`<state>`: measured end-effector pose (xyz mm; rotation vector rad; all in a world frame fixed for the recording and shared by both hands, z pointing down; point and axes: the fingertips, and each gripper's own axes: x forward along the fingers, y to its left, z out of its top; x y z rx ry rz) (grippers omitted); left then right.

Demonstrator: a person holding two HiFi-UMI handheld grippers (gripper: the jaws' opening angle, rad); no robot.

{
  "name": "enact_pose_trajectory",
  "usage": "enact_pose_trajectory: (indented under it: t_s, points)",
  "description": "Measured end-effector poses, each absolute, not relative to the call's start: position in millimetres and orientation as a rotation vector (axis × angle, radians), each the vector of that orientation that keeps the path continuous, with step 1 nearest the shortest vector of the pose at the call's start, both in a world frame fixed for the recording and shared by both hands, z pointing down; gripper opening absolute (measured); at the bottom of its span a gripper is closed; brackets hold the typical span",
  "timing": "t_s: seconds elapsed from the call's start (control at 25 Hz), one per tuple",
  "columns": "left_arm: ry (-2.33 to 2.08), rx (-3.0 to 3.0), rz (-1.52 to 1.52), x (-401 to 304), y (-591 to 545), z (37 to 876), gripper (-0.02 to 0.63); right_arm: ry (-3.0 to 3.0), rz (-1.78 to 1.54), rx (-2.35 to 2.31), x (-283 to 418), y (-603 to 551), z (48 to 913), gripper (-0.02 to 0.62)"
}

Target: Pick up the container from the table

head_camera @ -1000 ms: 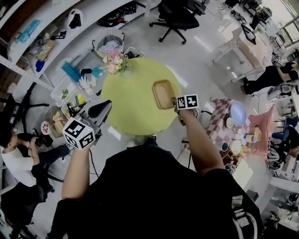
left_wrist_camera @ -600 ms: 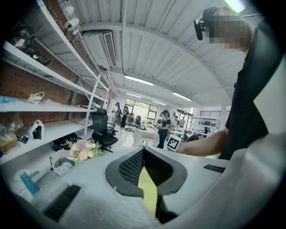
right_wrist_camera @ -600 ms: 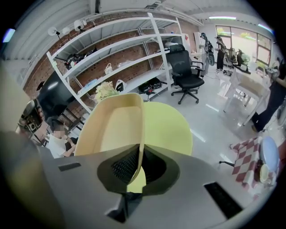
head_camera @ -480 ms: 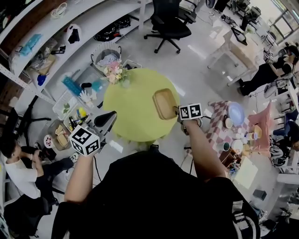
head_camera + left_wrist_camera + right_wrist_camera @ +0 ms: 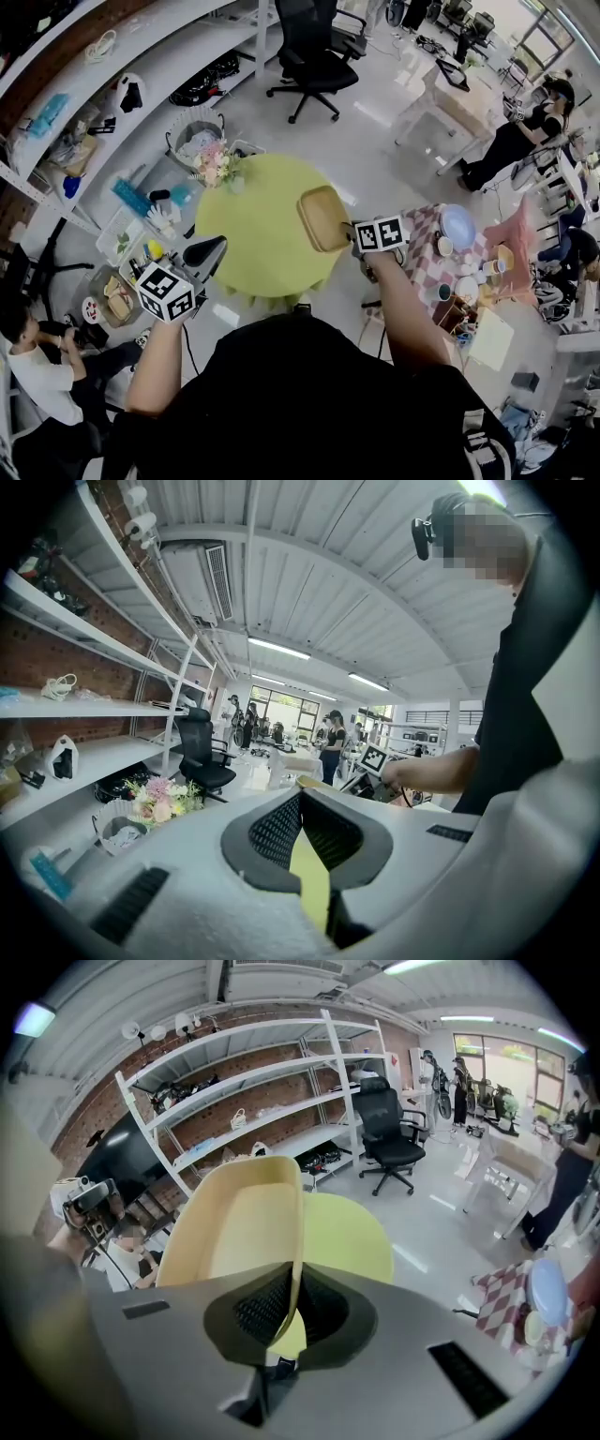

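Note:
A shallow tan container (image 5: 323, 217) hangs tilted over the right edge of the round yellow-green table (image 5: 258, 239). My right gripper (image 5: 350, 231) is shut on its near rim. In the right gripper view the container (image 5: 234, 1232) stands up on edge from my right gripper (image 5: 292, 1302), with the table (image 5: 352, 1237) below and behind it. My left gripper (image 5: 207, 251) hovers by the table's left front edge, shut and holding nothing. In the left gripper view the tips of my left gripper (image 5: 302, 799) meet.
A bunch of flowers (image 5: 214, 164) stands at the table's far left rim, a wire basket (image 5: 192, 141) behind it. A black office chair (image 5: 314, 56) is beyond the table. A checked table with dishes (image 5: 450, 253) stands right. Shelves and a seated person (image 5: 37, 347) are at the left.
My right gripper has risen with the container, which now hangs clear above the table's right edge. The left gripper has shifted only slightly. The head view has swung a little.

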<state>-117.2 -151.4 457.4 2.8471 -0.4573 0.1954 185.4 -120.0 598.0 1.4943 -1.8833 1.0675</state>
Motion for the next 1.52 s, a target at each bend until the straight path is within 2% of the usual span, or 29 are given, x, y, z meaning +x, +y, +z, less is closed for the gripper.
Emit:
enact_pose_trajectory:
  t_s: [0.84, 1.52]
  points:
    - [-0.434, 2.884, 0.21, -111.9, -130.7, 453.7, 0.017, -1.958, 0.975, 1.511, 188.8, -74.1, 538.0, 0.011]
    - [-0.411, 2.891, 0.215, -94.3, -127.4, 449.5, 0.017, -1.966, 0.939, 1.495, 196.7, -64.3, 529.0, 0.011]
